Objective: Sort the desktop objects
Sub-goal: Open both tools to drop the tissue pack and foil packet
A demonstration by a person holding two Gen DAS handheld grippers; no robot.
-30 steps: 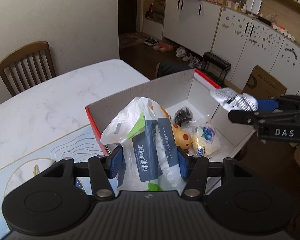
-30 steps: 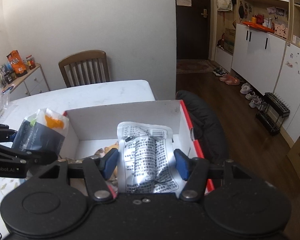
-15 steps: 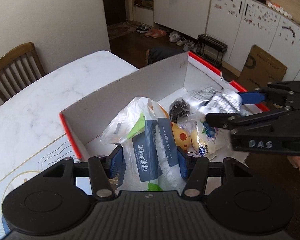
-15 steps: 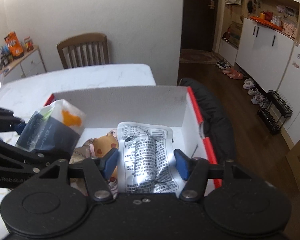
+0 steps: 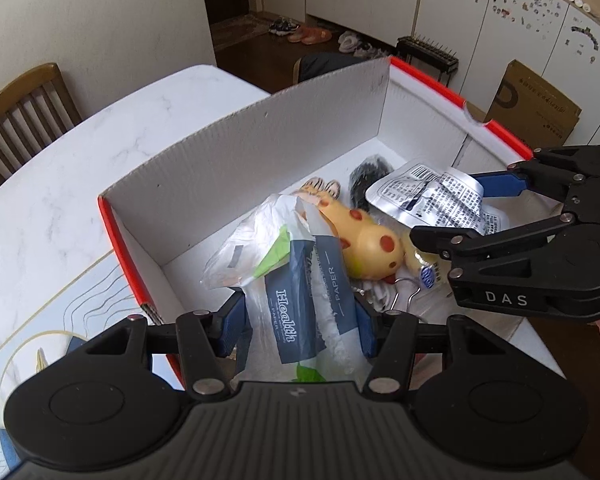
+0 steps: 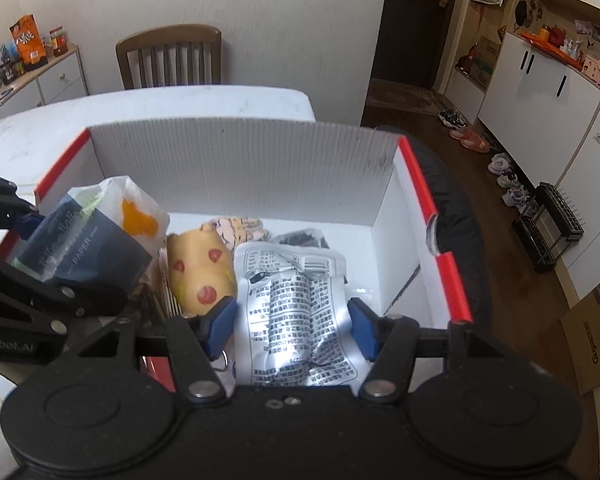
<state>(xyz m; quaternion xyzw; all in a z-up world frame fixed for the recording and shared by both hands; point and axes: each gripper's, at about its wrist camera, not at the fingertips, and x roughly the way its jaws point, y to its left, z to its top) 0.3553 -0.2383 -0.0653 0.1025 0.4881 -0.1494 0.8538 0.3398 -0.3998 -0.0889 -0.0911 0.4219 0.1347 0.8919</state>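
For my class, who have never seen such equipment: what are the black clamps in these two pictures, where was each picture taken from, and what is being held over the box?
No robot here: a person holds a two-finger clamp in each hand, and a camera on each looks along its fingers. One picture is from the left gripper, shut on a tissue pack. The other is from the right gripper, shut on a silver pouch. Each also shows the other from the side. Both hang over an open box on a white table. In it lie a spotted yellow toy and small packets.
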